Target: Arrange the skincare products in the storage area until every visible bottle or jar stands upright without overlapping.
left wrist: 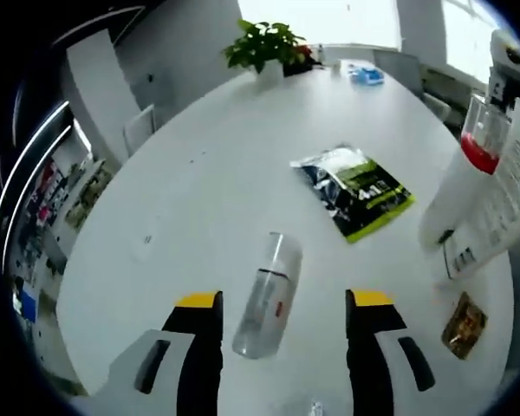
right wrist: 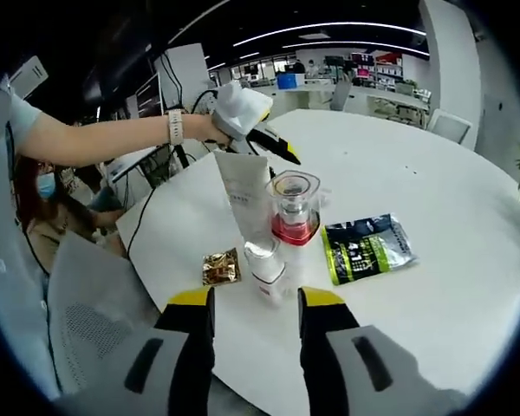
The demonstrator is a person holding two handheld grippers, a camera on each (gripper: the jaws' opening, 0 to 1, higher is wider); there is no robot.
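A clear bottle (left wrist: 267, 295) lies on its side on the white table (left wrist: 199, 191). My left gripper (left wrist: 284, 303) is open, with a jaw on either side of the bottle. At the right stand a white tube (left wrist: 455, 204) and a clear bottle with red liquid (left wrist: 484, 139). In the right gripper view, the white tube (right wrist: 243, 186), the red-liquid bottle (right wrist: 295, 212) and a small white bottle with a clear cap (right wrist: 264, 264) stand close together. My right gripper (right wrist: 256, 303) is open just short of the small bottle. A hand holds the left gripper (right wrist: 243, 117) behind the tube.
A green and black sachet (left wrist: 355, 191) (right wrist: 364, 247) and a gold sachet (left wrist: 466, 325) (right wrist: 219, 267) lie flat on the table. A potted plant (left wrist: 264, 48) and a blue item (left wrist: 364, 75) sit at the far edge. A person (right wrist: 43, 225) sits left of the table.
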